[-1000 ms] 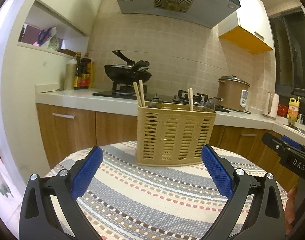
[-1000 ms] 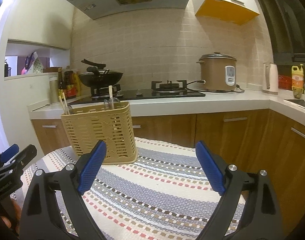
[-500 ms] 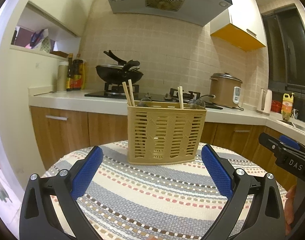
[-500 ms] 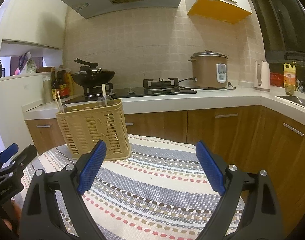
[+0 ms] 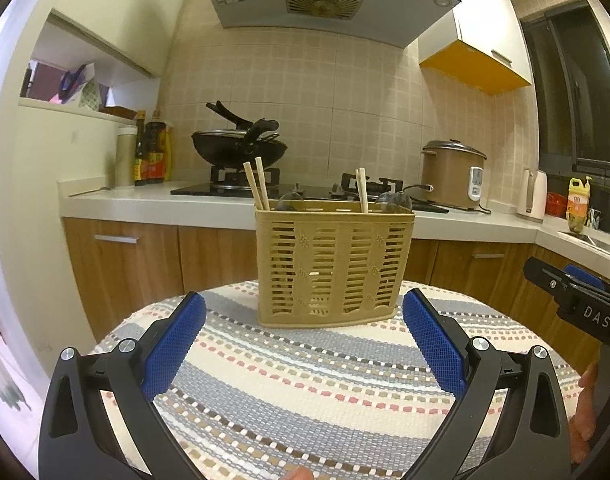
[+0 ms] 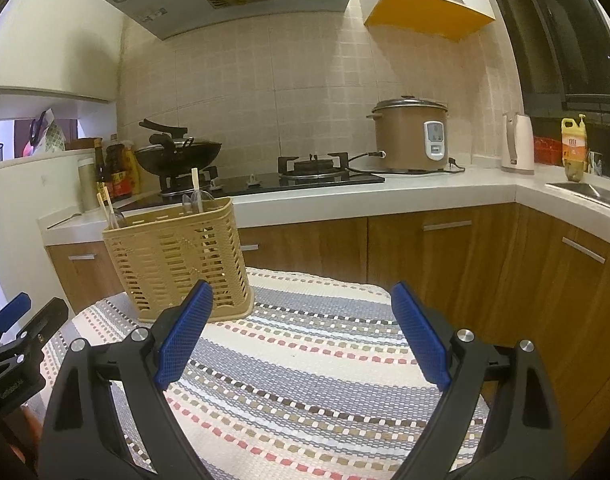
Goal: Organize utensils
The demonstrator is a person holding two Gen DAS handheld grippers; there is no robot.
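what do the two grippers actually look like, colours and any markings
Both look alike: the left gripper and right gripper have black plastic frames with triangular cut-outs, silver screw heads at the joints, and blue textured pads on each finger. The right gripper's body, seen from the left wrist view, carries white lettering reading DAS. No cables or sleeves show.

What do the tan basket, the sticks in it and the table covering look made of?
Basket: likely moulded plastic, matte, with uniform slotted walls and embossed patterns. Chopsticks: pale, plain, probably bamboo or wood. Table cover: woven fabric, with a visible coarse striped weave.
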